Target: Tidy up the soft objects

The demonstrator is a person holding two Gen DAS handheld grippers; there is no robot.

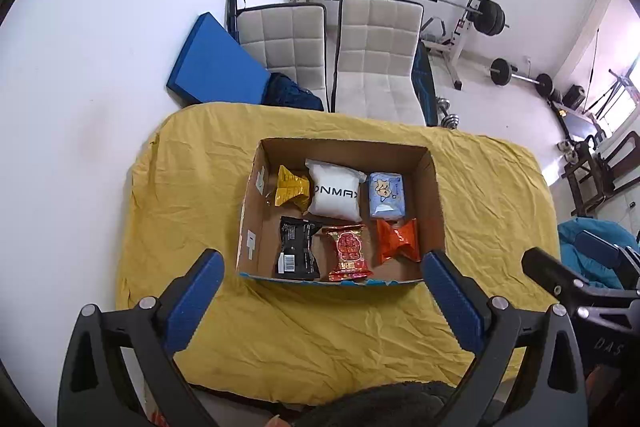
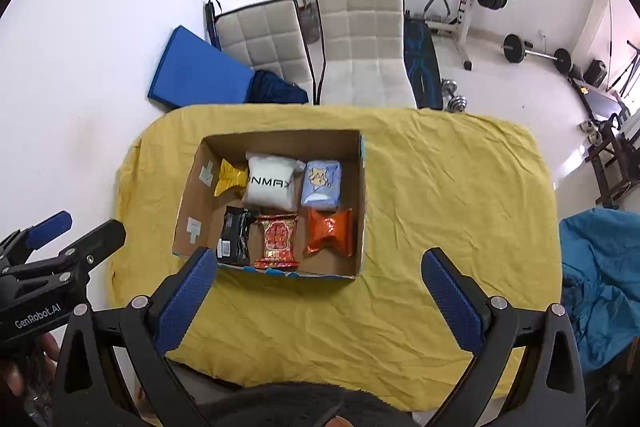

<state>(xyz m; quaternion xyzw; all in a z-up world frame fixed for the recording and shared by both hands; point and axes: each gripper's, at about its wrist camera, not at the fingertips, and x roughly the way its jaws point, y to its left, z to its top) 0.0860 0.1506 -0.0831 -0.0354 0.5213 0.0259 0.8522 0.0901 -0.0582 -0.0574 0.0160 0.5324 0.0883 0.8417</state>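
Note:
A cardboard box [image 1: 434, 195] [image 2: 192, 195] stands on the yellow-covered table [image 1: 320, 331] [image 2: 440, 195]. In it lie several soft packs in two rows: a yellow pack [image 1: 291, 185], a white pouch [image 1: 336, 194], a light blue pack [image 1: 386, 195], a black pack [image 1: 298, 247], a red pack [image 1: 348, 251] and an orange pack [image 1: 399, 239]. My left gripper [image 1: 322, 275] is open and empty, above the table in front of the box. My right gripper [image 2: 320, 277] is open and empty, just right of the left one.
Two white padded chairs [image 1: 376, 59] stand behind the table, with a blue mat [image 1: 212, 63] against the wall. Barbell racks and weights [image 1: 480, 15] fill the back. A blue cloth [image 2: 600, 275] lies to the table's right.

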